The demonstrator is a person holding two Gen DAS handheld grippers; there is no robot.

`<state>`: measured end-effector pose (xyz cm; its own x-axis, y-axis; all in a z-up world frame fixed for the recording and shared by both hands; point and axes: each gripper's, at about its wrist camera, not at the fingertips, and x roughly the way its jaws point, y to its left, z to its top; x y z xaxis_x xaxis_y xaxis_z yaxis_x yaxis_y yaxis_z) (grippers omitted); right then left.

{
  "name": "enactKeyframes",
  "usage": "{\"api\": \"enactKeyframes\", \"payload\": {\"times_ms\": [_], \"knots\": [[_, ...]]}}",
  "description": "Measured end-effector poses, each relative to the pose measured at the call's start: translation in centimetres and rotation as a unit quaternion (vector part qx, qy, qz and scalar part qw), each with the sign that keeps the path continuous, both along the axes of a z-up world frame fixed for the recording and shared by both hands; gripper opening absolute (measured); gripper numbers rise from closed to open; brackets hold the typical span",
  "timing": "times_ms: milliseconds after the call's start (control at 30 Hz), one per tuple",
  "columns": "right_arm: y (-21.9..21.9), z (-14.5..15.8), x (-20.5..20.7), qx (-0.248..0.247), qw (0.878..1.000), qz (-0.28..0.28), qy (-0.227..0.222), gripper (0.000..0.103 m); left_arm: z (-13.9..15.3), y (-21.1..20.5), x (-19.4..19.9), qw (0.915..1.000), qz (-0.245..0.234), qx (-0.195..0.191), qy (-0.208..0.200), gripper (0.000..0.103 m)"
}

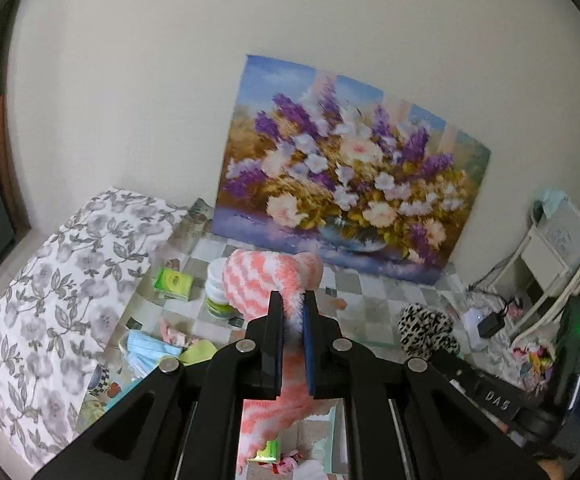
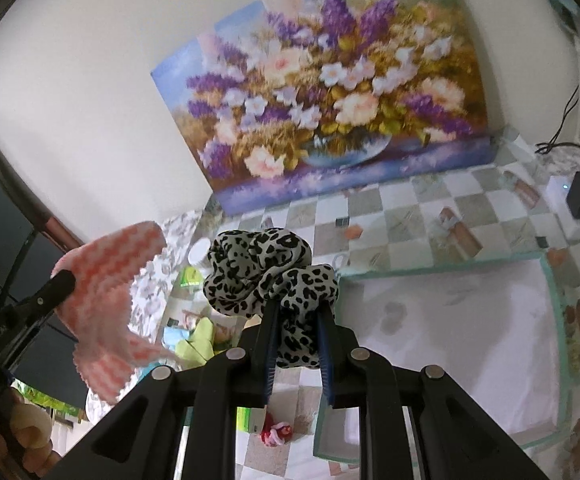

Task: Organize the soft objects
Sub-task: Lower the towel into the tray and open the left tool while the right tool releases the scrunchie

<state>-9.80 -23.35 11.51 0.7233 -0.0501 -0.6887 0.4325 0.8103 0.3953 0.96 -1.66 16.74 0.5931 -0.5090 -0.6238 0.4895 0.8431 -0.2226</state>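
- Closest to me, the left gripper has its jaws pinched tight on a fluffy pink-and-white cloth, which hangs up off the table and drapes down below the jaws.
- Beside it, the right gripper is clamped on a leopard-print scrunchie; the fabric bunches above the jaws and keeps them a little apart.
- Both soft things are in the air above the checkered tablecloth, not resting anywhere yet.
- To the right sits a white tray with a green rim. I see nothing in it, so I would guess it is where the soft things go, though I cannot be sure.
- Still lying on the table: blue face masks, a yellow-green cloth, a small red-and-pink item, plus a green box and a white tub that are hardly soft.
- A flower painting leans on the wall behind.
- My judgement: sorting has barely begun, with two pieces picked up, none placed and several left.
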Motion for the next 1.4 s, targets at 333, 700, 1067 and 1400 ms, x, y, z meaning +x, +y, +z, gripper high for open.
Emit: {"api": "enactKeyframes", "payload": {"times_ms": [333, 700, 1067, 1400], "knots": [[-6.0, -4.5, -3.0, -0.004, 0.986, -0.119, 0.116, 0.019, -5.9, -8.6, -2.0, 0.9917, -0.078, 0.052, 0.088, 0.008], [-11.7, -6.7, -6.9, 0.008, 0.967, -0.194, 0.163, 0.019, -9.0, -15.4, -5.6, 0.9843, -0.121, 0.095, 0.085, 0.009], [-12.8, -10.8, -5.5, 0.016, 0.957, -0.171, 0.232, 0.053, -13.7, -18.3, -5.9, 0.9728, -0.104, 0.180, 0.102, 0.058], [-12.8, -10.8, -4.9, -0.031, 0.954, -0.155, 0.256, 0.087, -15.5, -15.9, -3.6, 0.9753, -0.043, 0.162, 0.144, 0.092]]}}
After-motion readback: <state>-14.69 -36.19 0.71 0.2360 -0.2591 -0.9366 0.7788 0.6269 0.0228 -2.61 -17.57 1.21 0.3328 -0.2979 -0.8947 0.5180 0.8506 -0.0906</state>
